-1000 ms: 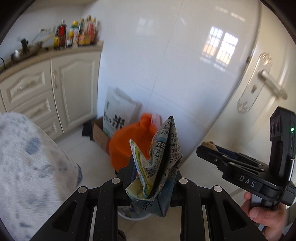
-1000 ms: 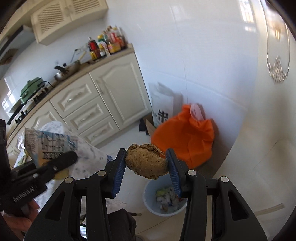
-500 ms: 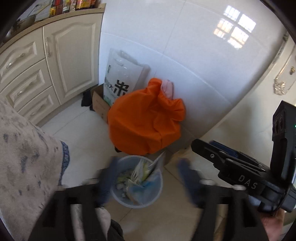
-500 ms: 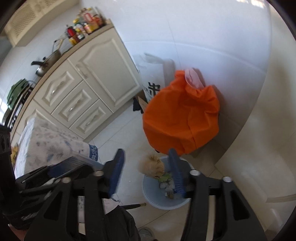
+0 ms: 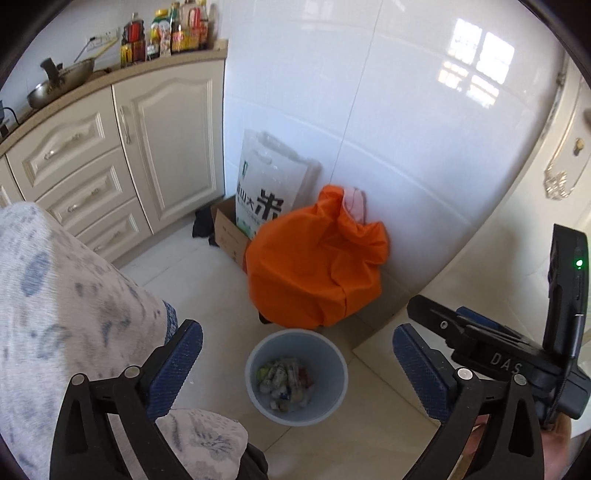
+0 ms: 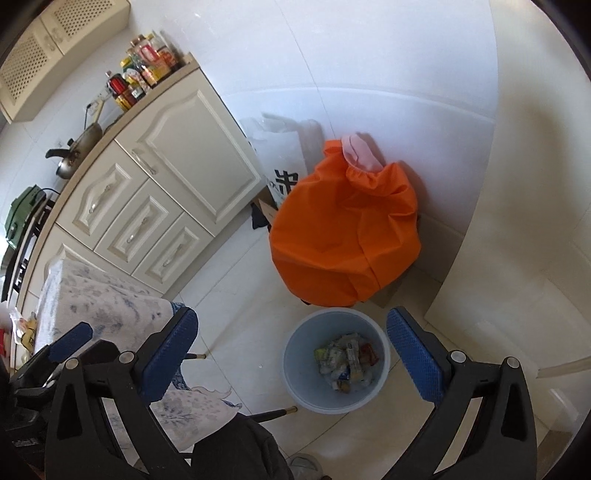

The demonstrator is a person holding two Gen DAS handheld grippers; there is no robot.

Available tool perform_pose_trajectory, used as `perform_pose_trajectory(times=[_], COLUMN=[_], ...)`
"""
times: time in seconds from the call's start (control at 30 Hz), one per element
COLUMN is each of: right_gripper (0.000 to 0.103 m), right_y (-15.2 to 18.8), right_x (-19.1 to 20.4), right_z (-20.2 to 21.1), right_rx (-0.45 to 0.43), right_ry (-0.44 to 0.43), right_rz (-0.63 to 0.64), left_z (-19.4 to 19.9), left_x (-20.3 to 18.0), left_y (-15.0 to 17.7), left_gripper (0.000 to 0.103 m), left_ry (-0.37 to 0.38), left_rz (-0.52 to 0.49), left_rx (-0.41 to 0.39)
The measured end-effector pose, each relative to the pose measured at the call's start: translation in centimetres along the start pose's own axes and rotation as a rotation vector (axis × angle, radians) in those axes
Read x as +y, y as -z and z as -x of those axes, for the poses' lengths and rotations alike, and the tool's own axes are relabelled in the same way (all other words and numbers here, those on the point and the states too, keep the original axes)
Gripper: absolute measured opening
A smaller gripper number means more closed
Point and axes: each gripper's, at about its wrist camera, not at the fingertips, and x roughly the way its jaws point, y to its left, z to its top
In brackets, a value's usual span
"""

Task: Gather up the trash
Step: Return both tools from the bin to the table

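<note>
Trash (image 5: 283, 380) lies at the bottom of the pale blue bin (image 5: 334, 363), which stands on the tiled floor straight ahead of and below both your grippers. Your left gripper (image 5: 297, 354) has just been opening and now stands spread as wide as it goes, with nothing between its 2 blue pads (image 5: 177, 363); through the gap you look down into the bin. Your right gripper (image 6: 291, 349) has likewise just been opening and is fully spread, empty, with the bin (image 6: 295, 347) framed between its pads (image 6: 415, 356) and sitting a little nearer the right-hand one. In the right wrist view the trash (image 6: 345, 360) shows as a heap of crumpled wrappers and packets.

Just beyond the bin, farther from your grippers, an orange bag (image 5: 314, 273) slumps against the white tiled wall (image 5: 406, 129), with something pink (image 5: 354, 203) poking out at its top. To the left of that bag stands a white printed sack (image 5: 266, 192) in a cardboard box (image 5: 231, 230), next to the cream cabinet (image 5: 170, 147). On the counter above the cabinet are bottles (image 5: 170, 31) and a wok (image 5: 61, 79).

Left of your left gripper, touching its left finger in the picture, is a cloth (image 5: 66, 291) with blue-grey blotches. From the left wrist view your right gripper (image 5: 480, 339) shows off to the right, its black body marked DAS, with your hand (image 5: 557, 443) beneath it.
</note>
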Motion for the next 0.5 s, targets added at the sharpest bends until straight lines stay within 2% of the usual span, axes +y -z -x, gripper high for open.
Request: perform_pose_trajectory(times=[0.27, 0.5], right_gripper=[0.103, 0.103], right_y=[-0.3, -0.2], right_x=[4.0, 10.0], right_z=[4.5, 8.4], right_rx=[-0.071, -0.133], right_ry=[-0.031, -0.095], right_rz=[0.056, 0.147], left_z=[9.7, 19.6], left_x=[2.8, 7.1], left_y=[3.2, 6.5], left_gripper=[0.102, 0.102], left_ry=[0.024, -0.001], left_rz=[0.014, 0.058], left_rx=[-0.131, -0.271])
